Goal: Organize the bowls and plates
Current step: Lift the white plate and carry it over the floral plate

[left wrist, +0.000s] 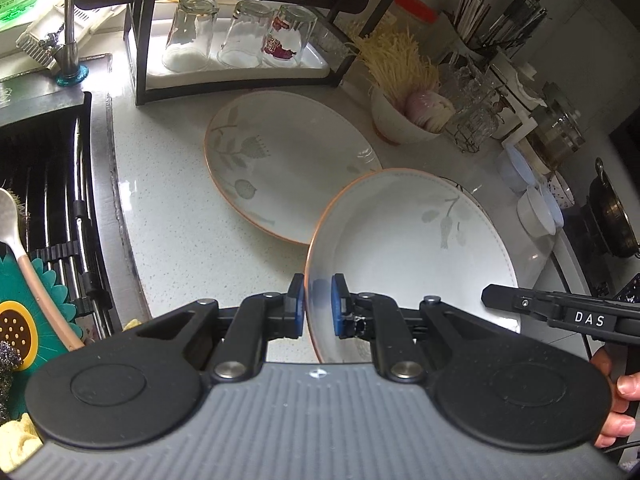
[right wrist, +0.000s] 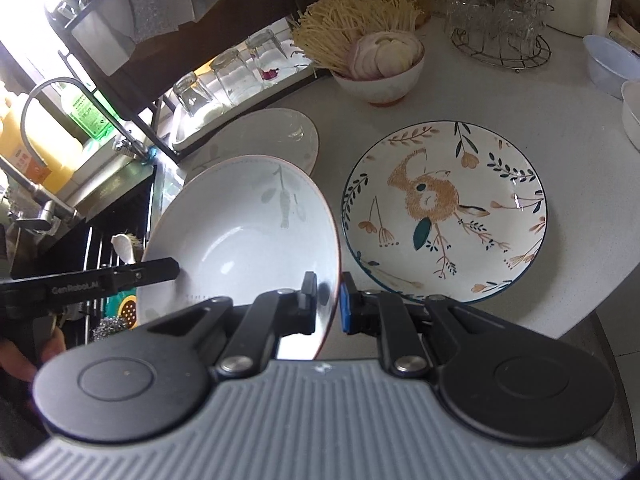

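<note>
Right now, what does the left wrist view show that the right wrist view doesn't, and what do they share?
Only the left wrist view shows the dark pan at far right and the teal sunflower mat by the sink. Only the right wrist view shows the bird-patterned plate lying flat on the counter and the orange bottle by the window. Both show the white bowl tilted, its rim clamped by the left gripper on one side and the right gripper on the other, plus the leaf-print plate and the upturned glasses.
</note>
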Demonstrator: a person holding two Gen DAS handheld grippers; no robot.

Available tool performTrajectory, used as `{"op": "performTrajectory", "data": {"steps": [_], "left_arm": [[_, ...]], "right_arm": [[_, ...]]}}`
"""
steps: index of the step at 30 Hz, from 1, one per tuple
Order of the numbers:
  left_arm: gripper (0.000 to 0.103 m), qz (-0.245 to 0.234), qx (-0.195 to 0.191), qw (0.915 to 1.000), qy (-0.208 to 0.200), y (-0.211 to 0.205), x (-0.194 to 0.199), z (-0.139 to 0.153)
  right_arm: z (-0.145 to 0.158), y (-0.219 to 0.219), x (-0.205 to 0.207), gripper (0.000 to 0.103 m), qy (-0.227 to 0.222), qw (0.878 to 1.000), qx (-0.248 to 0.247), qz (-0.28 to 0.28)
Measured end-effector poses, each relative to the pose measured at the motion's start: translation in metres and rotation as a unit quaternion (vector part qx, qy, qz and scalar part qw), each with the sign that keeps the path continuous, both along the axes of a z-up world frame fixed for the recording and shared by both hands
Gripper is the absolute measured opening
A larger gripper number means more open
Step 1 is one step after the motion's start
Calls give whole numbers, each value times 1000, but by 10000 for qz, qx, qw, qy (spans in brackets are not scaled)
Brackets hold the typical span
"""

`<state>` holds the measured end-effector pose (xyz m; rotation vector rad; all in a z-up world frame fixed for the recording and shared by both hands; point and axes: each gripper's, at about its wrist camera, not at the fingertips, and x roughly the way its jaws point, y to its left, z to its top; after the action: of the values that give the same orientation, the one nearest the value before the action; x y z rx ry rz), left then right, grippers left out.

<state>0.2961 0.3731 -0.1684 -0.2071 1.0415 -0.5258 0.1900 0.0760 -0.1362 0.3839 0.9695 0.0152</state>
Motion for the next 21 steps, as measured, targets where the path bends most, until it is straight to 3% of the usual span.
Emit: {"op": "performTrajectory", "data": {"steps": [10, 21], "left_arm": [[15, 225, 67, 9997, 0, -47, 15, 10], [15, -43, 300, 9995, -43, -117, 39, 7]], "right_arm": [[5, -48, 22, 14, -227, 9996, 44, 135], [-6, -106, 30, 14, -301, 9995, 12, -97]]}}
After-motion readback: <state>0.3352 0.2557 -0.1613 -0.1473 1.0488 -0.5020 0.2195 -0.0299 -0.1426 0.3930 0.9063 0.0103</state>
